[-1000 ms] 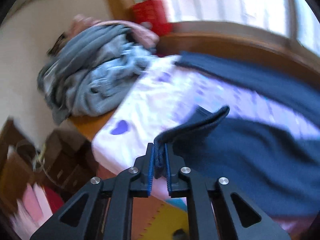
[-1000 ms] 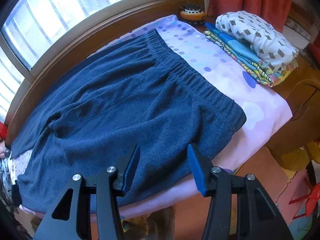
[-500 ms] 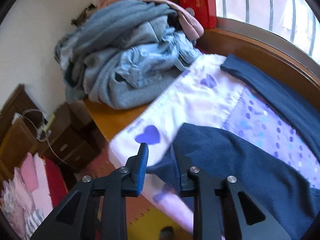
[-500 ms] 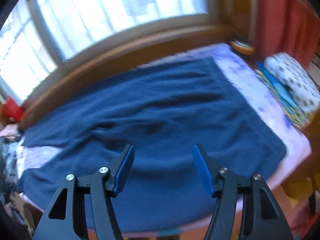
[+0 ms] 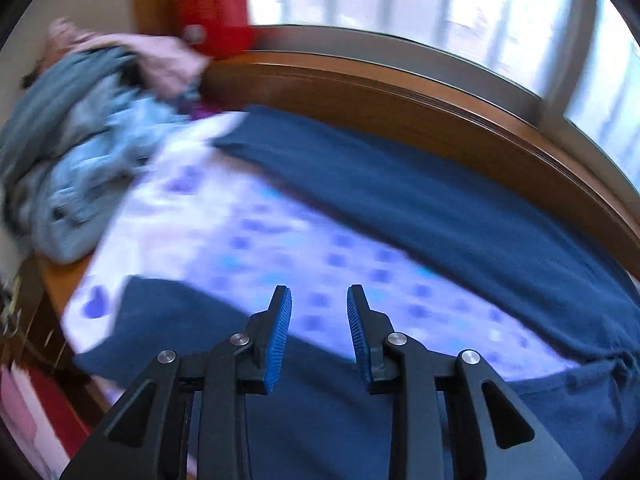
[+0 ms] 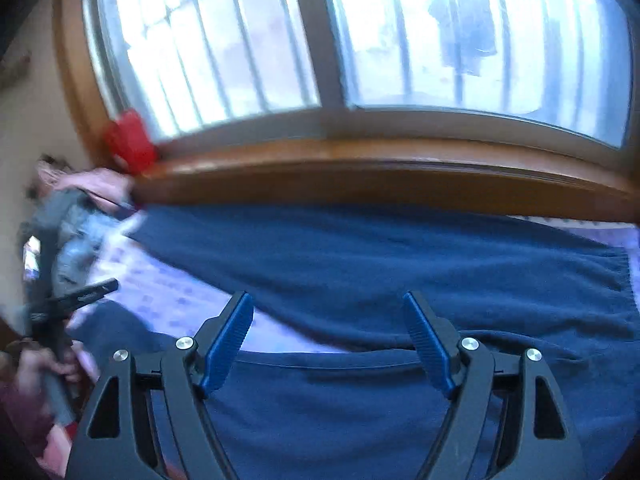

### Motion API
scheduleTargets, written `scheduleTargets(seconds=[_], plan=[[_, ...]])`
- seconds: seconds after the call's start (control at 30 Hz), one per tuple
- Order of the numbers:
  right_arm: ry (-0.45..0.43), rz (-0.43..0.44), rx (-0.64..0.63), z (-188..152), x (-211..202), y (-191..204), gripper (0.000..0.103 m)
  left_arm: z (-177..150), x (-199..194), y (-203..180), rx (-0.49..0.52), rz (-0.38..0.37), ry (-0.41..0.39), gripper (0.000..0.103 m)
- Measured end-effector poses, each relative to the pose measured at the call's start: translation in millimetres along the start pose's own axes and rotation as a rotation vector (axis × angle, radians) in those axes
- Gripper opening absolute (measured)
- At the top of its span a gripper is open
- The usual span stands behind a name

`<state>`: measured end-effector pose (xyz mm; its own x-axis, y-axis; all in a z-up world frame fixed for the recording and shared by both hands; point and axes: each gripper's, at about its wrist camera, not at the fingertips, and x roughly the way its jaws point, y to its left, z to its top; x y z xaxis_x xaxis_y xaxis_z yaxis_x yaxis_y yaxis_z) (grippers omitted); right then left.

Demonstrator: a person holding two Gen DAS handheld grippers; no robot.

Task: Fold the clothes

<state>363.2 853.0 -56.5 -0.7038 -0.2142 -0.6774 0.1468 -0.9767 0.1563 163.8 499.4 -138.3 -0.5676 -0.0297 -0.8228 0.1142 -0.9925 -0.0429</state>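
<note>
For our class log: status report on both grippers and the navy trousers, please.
Left gripper and right gripper opening, nothing between them. Navy trousers spread flat, legs apart. Unfolded clothes pile beside them.

Two handheld grippers, alike in build. Left gripper (image 5: 319,312): matte black skeletal arms with triangular cut-outs, round silver screw heads at the pivots, slim fingers (image 5: 277,344) faced with ribbed blue pads. Right gripper (image 6: 328,336): same black frame, same silver screws, same ribbed blue pads on its fingers (image 6: 226,344). At the right view's left edge, a hand (image 6: 40,368) on a dark handle, with a dark red sleeve (image 6: 18,408) (blurred, detail unclear).
</note>
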Motion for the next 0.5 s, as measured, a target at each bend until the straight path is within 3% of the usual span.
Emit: scheduleTargets(seconds=[0.07, 0.17, 0.27, 0.37, 0.47, 0.5], plan=[[0.003, 0.007, 0.028, -3, 0, -6, 0.078, -1, 5, -22, 0.047, -0.035, 0.016, 0.029], [0.034, -0.055, 0.019, -8, 2, -17, 0.078, -3, 13, -48, 0.121, -0.069, 0.038, 0.029], [0.066, -0.116, -0.005, -12, 2, -37, 0.078, 3, 21, -56, 0.149, -0.092, 0.053, 0.029], [0.077, -0.116, -0.048, -9, 3, -58, 0.078, 22, 28, -46, 0.164, -0.18, 0.07, 0.029], [0.097, -0.069, -0.092, 2, 12, -84, 0.078, 46, 35, -37, 0.262, -0.142, 0.065, 0.029], [0.124, -0.07, -0.096, 8, 19, -92, 0.078, 54, 35, -32, 0.283, -0.092, 0.064, 0.029]])
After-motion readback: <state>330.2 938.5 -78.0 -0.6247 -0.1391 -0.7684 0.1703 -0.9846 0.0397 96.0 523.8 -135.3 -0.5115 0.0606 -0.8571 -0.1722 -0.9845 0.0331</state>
